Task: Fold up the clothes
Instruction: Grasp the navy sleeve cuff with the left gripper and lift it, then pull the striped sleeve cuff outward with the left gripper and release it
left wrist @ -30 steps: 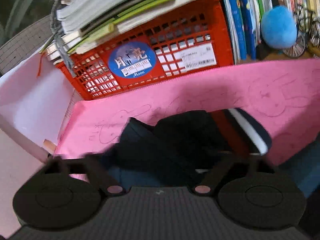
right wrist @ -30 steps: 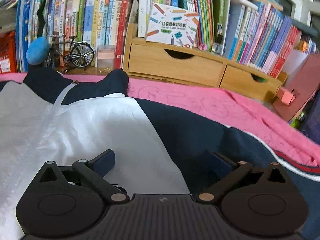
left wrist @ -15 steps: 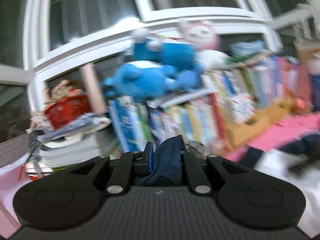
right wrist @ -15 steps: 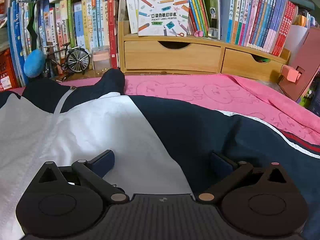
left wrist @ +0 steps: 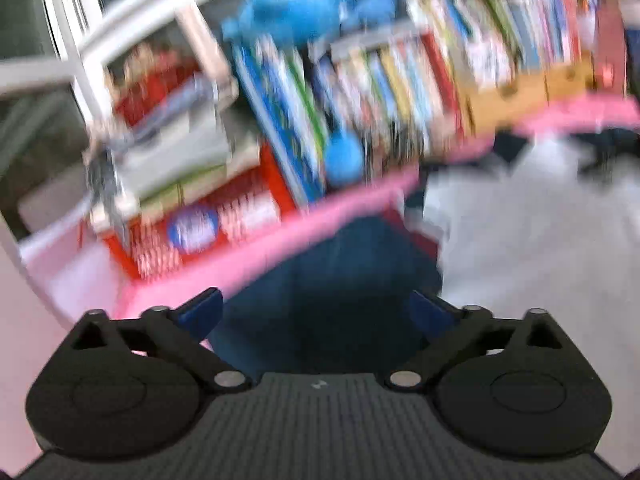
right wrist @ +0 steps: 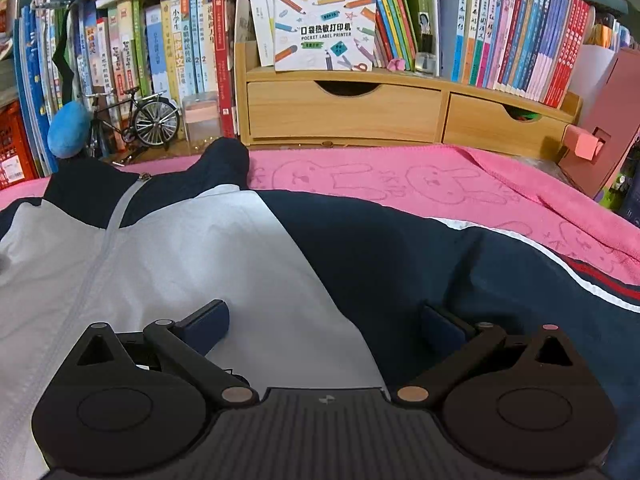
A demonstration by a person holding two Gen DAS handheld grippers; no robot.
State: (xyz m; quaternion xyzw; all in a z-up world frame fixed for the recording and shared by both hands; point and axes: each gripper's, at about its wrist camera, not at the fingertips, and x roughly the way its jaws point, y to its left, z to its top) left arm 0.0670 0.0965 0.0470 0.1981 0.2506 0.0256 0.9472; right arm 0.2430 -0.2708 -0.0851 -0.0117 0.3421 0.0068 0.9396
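Jacket [right wrist: 248, 264] sharp right view, red crate [left wrist: 224, 216] left only

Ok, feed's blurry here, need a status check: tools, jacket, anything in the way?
Left tool jaws opening, navy fabric below, unpinched. Right tool open over navy-and-white zip jacket, spread on pink towel. Nothing in the way.

The left wrist view is smeared throughout: the books [left wrist: 400, 80], the red crate [left wrist: 224, 216] and its round blue label [left wrist: 193, 229] are unreadable streaks. The dark sleeve [left wrist: 340, 280] between the left tool's [left wrist: 316, 312] opening jaws has no sharp outline. In the right wrist view, the jacket [right wrist: 240, 264] runs off the left and right edges, and its near part is hidden beneath the right tool [right wrist: 324, 328].
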